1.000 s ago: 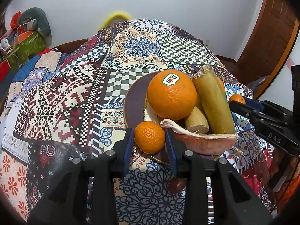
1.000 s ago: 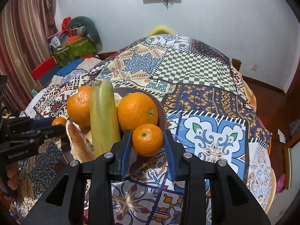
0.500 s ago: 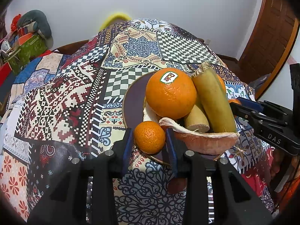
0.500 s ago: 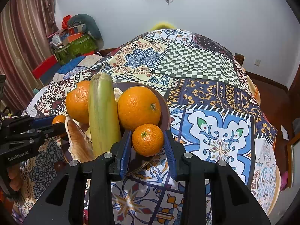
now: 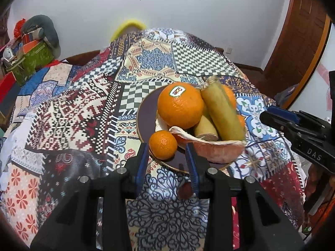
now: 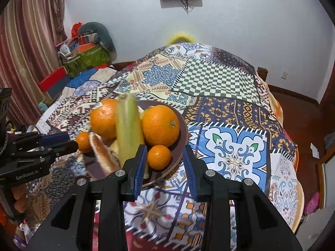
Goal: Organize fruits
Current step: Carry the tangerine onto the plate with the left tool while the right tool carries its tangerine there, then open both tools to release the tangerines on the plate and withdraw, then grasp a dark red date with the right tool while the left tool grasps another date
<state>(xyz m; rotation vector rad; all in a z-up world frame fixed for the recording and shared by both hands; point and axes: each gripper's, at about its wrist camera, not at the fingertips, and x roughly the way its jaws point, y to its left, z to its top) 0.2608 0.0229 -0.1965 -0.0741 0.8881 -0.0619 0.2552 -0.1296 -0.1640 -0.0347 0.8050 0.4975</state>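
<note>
A dark plate (image 5: pixel 146 113) on the patchwork cloth holds two big oranges, a yellow-green corn cob (image 5: pixel 222 113), a pomelo peel (image 5: pixel 209 148) and small mandarins. My left gripper (image 5: pixel 166 161) is open, its jaws apart from a small mandarin (image 5: pixel 162 145) that rests on the plate's near rim. My right gripper (image 6: pixel 164 162) is open, its jaws apart from another mandarin (image 6: pixel 159 157) lying on the plate (image 6: pixel 184 133). The large stickered orange (image 5: pixel 180 105) sits behind. Each gripper shows in the other's view, the right one (image 5: pixel 293 129) and the left one (image 6: pixel 41 148).
The patchwork cloth (image 6: pixel 234 152) covers the whole round table. Boxes and bags (image 6: pixel 83 54) are stacked at the far left by a curtain. A wooden door (image 5: pixel 301 41) stands at the right. A yellow chair back (image 5: pixel 127 27) shows behind the table.
Both grippers have opened and drawn back a little, leaving their mandarins on the plate rim.
</note>
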